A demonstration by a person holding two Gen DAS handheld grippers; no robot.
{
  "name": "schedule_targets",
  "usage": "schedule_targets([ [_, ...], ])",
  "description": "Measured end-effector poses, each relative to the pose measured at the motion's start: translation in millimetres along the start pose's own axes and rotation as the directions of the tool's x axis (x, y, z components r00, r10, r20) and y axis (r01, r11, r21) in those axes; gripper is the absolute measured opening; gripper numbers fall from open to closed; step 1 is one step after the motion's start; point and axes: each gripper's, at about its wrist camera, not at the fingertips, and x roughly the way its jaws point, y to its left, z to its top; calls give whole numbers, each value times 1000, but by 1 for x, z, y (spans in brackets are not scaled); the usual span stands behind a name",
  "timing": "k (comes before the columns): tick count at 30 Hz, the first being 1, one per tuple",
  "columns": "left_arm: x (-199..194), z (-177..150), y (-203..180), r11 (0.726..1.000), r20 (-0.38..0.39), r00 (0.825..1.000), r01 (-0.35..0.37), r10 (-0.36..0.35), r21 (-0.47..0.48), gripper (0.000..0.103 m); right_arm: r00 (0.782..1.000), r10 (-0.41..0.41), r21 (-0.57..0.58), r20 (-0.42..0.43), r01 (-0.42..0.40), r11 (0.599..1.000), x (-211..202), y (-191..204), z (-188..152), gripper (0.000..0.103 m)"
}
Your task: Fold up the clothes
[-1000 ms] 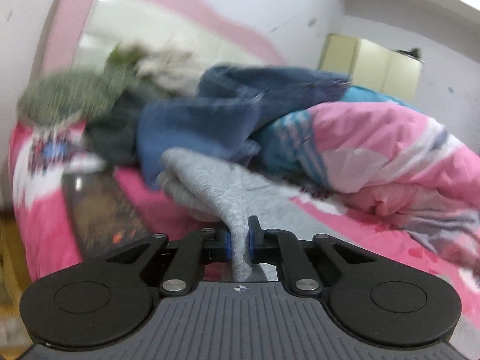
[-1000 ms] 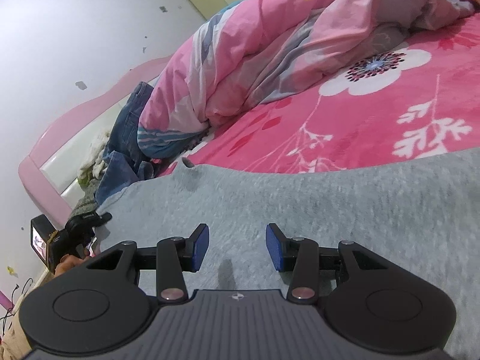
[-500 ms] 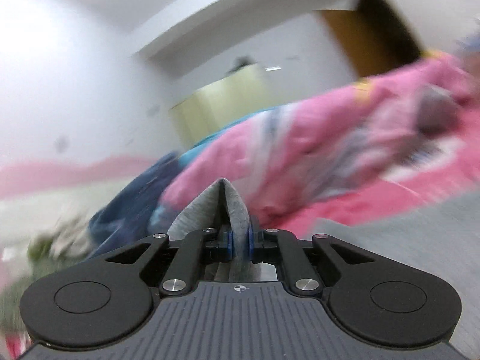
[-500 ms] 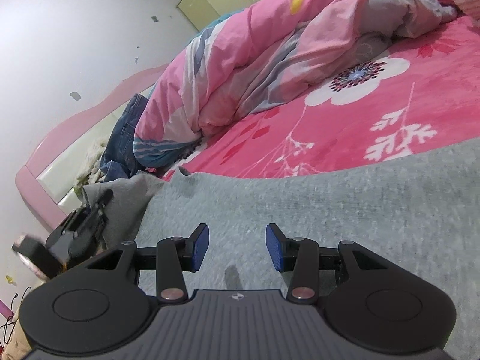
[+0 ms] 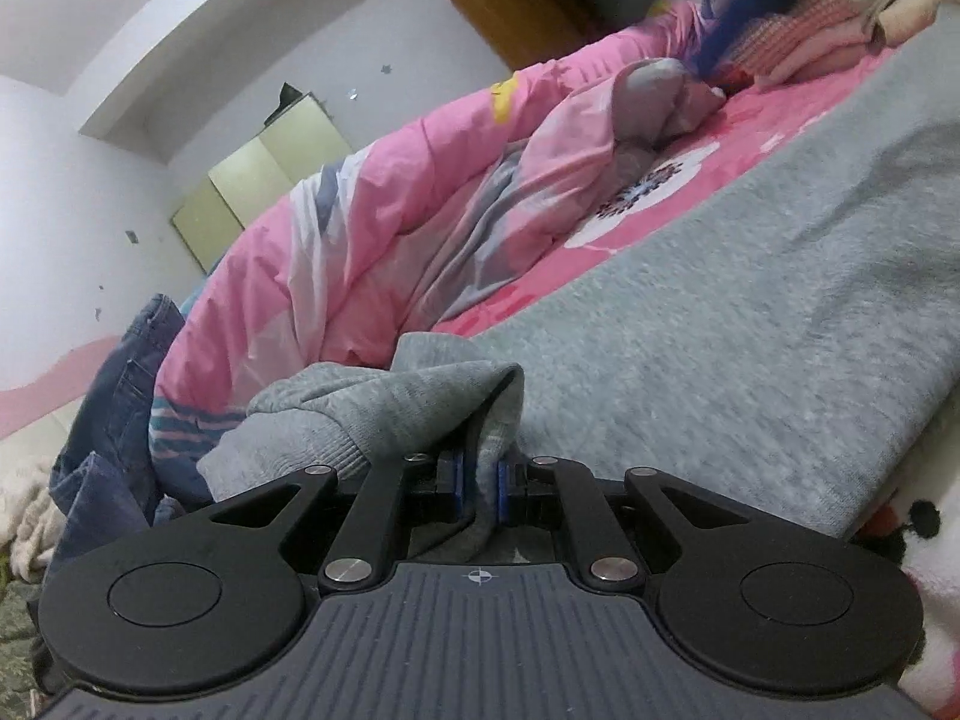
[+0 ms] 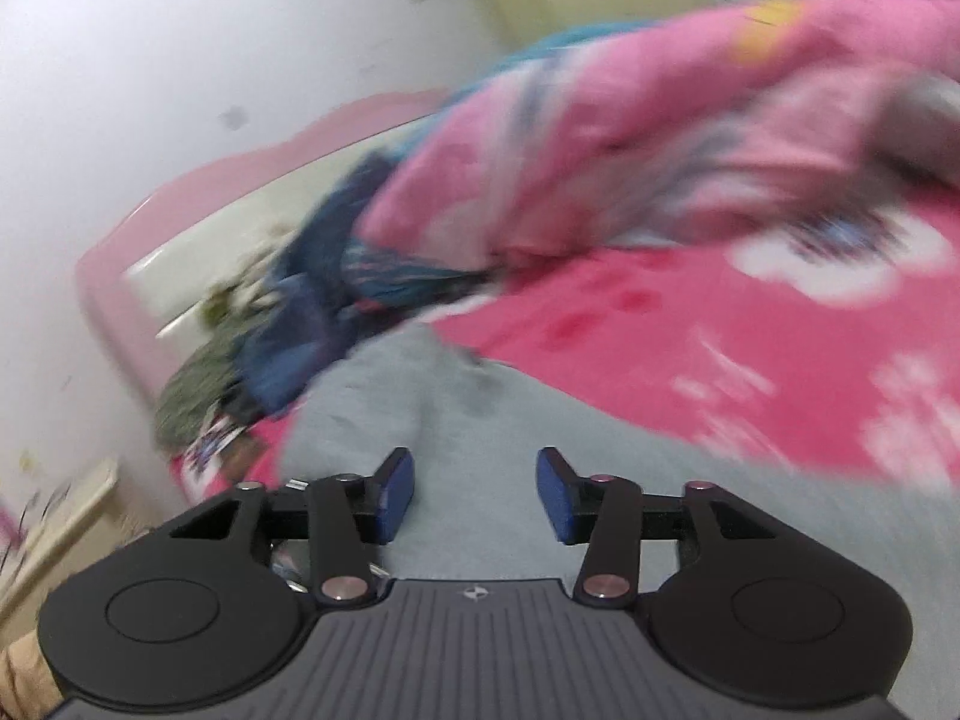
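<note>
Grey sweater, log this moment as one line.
left claw: shut on grey sweater | right claw: opening, nothing gripped | surface: pink bed sheet

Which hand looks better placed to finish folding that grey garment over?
Probably the left: the left gripper is already clamped on the grey garment, while the right gripper is opening with nothing pinched.

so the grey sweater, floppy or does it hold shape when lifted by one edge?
Probably floppy: the grey sweater bunches into soft folds where the left tool is shut on it. Likely grippy rather than slippery, given its fuzzy knit surface. Its spread-out body probably drags along the pink bedsheet rather than lifting cleanly.
</note>
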Motion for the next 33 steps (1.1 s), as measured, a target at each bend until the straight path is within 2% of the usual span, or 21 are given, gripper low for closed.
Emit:
schedule_targets([
  [1,-1,0,-1,1000,4,1000,1,-1,0,8,999,26,-47,-26,-27,999,12,14,12,71],
  [4,-5,-2,0,1000,20,1000,3,-3,10,8,989,71,-201,-132,-97,975,55,61,39,84],
  [5,-5,-3,0,1000,25,1000,5,-5,12,8,983,67,-255,-171,-110,961,71,78,46,86],
  [7,-4,-3,1,1000,32,999,5,-6,16,8,974,13,-373,-227,-99,923,105,112,53,97],
  [10,-5,-4,-1,1000,41,999,3,-4,25,7,954,-97,-520,-284,-69,852,161,150,58,98],
  [14,-4,-4,-2,1000,49,999,4,-6,28,7,921,-228,-618,-317,-19,786,222,179,51,98],
  [16,-4,-4,-2,1000,51,999,5,-6,29,8,902,-290,-662,-321,5,749,244,183,45,98],
  [20,-3,-4,-2,999,56,998,7,-9,38,7,851,-380,-698,-363,22,716,277,180,30,98],
  [23,-2,-4,-2,999,57,998,9,-12,42,7,842,-436,-753,-318,55,656,282,178,22,96],
  [24,-2,-4,-2,999,57,998,9,-11,44,7,840,-443,-753,-312,66,654,282,175,22,93],
  [26,-2,-3,-3,999,59,998,10,-13,49,7,841,-426,-720,-334,64,691,281,165,26,90],
  [27,-2,-3,-4,999,60,998,10,-13,51,7,843,-413,-696,-345,65,715,279,161,30,85],
  [28,-2,-3,-4,999,60,998,10,-13,53,7,848,-398,-671,-352,68,739,276,156,34,79],
  [29,-2,-3,-4,999,60,998,11,-14,53,7,854,-381,-646,-353,72,760,273,153,38,77],
  [31,-2,-3,-4,999,61,998,12,-15,53,7,870,-345,-587,-351,82,805,262,144,50,65],
  [33,-2,-3,-4,999,62,998,12,-15,52,7,886,-310,-521,-344,95,848,251,135,62,59],
])
